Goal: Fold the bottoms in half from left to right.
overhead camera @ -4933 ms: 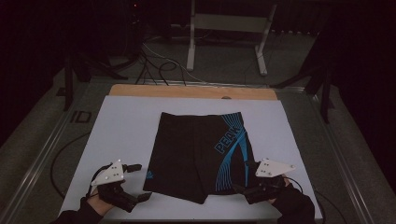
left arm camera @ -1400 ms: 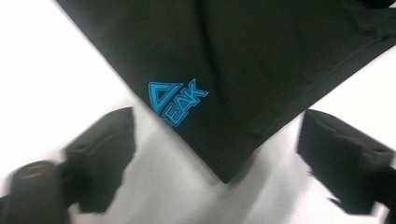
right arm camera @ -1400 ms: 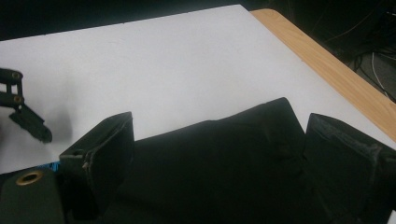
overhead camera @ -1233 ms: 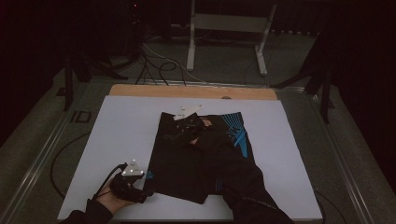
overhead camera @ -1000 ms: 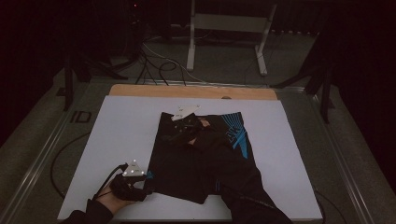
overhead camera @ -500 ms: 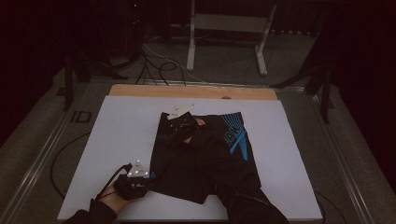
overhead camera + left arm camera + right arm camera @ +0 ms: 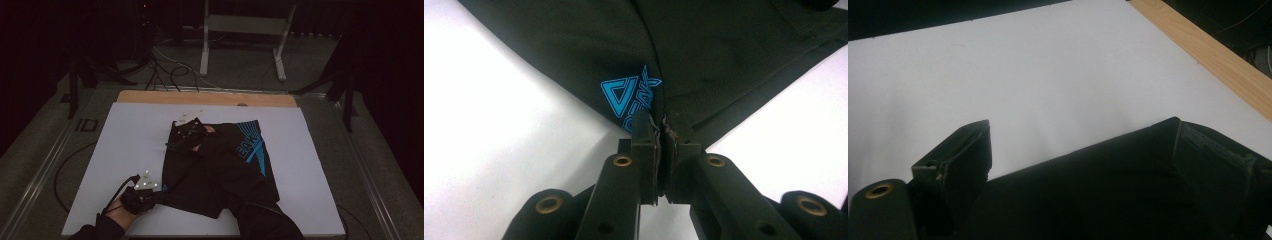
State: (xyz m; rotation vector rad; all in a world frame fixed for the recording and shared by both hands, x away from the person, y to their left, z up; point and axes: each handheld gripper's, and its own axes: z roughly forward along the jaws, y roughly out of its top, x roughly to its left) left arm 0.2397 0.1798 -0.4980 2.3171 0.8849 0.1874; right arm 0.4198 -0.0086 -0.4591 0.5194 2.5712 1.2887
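Black shorts: mid-fold, right side carried over the left

Black shorts (image 7: 220,170) with blue print, lying mid-table on the white table (image 7: 125,130), slightly nearer the near edge. Left gripper (image 7: 659,135) at the near-left corner of the garment, jaws just closed and now clamped on the hem beside the blue logo, pinning that corner flat. Right gripper (image 7: 187,131) reached across toward the far edge, near the garment's far-left corner, dark fabric draped between and over its jaws; appears to be gripping the folded-over edge, though pad contact not clearly visible. Step in hand, judged: lengthwise fold, right half brought over the left. Next move calls for lowering the carried edge onto the left edge, aligning the hems, then letting go with the right while the left holds the corner steady. Risk: layer bunching near the middle.
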